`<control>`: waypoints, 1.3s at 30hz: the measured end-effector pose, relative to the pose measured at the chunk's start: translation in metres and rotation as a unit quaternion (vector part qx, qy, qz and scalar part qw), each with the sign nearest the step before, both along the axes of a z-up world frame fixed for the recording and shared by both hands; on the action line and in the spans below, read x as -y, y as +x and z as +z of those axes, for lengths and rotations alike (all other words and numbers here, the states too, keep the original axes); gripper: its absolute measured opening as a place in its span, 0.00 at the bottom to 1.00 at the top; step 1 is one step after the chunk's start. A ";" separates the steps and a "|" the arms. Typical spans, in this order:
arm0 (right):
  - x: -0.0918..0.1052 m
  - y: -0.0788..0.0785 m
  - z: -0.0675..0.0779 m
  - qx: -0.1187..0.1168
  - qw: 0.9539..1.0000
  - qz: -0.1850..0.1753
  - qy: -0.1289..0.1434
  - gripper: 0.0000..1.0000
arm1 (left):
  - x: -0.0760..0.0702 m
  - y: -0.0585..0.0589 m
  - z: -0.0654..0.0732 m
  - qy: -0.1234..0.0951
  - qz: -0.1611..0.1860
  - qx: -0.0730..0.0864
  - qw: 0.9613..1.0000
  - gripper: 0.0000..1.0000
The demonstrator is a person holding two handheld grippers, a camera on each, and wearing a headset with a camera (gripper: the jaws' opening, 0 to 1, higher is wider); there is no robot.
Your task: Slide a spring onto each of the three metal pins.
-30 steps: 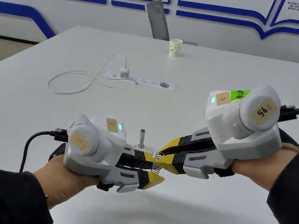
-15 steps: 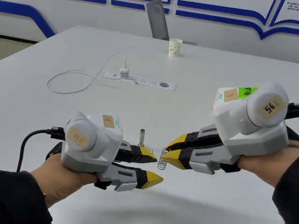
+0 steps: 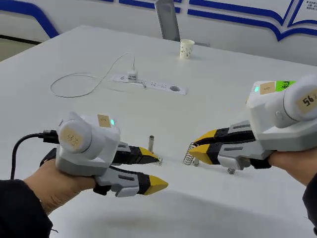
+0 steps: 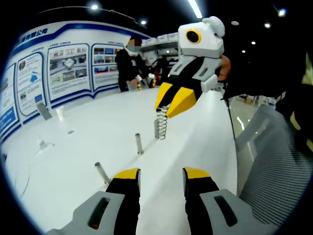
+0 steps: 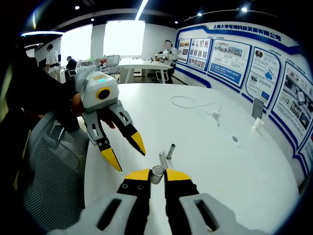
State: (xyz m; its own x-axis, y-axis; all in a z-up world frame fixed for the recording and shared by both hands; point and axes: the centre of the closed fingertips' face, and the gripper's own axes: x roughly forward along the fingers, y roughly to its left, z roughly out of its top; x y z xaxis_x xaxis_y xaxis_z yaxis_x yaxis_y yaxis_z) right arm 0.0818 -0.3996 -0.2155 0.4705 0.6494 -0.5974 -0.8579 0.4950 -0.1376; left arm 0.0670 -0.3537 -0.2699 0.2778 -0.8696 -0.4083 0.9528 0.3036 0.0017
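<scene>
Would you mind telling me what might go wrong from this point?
The right claw pinches the spring only by one end, so it may slip or swing past a pin. The open left claw sits close beside that pin and might knock it.

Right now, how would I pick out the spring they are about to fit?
Start at the big white table and find the right gripper. The spring hangs from its yellow tips, a small wire coil, unlike the smooth upright pin beside it.
</scene>
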 end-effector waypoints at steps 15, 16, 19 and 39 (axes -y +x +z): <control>0.026 0.029 0.006 0.014 0.999 -0.050 0.005 0.11 | -0.015 0.011 0.004 -0.009 0.043 -0.002 0.999 0.46; 0.027 0.031 0.006 0.014 0.998 -0.053 0.005 0.11 | -0.016 0.012 0.005 -0.011 0.046 -0.002 0.999 0.46; 0.030 0.039 0.004 0.018 0.998 -0.065 0.003 0.11 | -0.021 0.017 0.008 -0.019 0.060 -0.002 0.998 0.47; 0.044 0.065 -0.030 0.002 0.995 -0.100 -0.021 0.11 | -0.027 0.023 0.006 -0.021 0.076 -0.006 0.997 0.53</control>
State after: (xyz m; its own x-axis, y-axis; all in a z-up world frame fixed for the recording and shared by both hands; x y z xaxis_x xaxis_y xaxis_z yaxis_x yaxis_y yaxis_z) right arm 0.1467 -0.4433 -0.2460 0.5907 0.5164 -0.6200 -0.7421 0.6494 -0.1662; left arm 0.0899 -0.3263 -0.2642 0.4028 -0.8344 -0.3762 0.8956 0.4441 -0.0260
